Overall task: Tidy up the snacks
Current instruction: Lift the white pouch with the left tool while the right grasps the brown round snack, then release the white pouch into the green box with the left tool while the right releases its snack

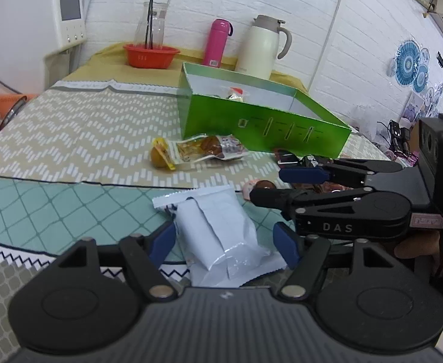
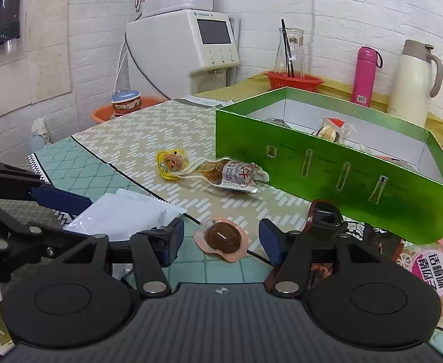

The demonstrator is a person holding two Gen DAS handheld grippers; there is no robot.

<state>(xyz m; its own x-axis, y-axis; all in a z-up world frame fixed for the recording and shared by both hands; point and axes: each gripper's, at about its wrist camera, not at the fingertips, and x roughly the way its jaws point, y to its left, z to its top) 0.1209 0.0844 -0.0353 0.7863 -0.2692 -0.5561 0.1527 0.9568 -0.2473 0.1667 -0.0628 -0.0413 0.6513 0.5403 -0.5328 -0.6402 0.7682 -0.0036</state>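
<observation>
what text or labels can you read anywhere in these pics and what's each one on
"DAS": on the side of the right gripper, seen from the left wrist.
"话梅味 南瓜子": on the pink snack packet.
"SHOU SI DOU GAN": on the clear snack pouch.
Too small or blurred to read: the brand on the white dispenser, the print on the green box, the pink bottle's label and the black wrapper.
</observation>
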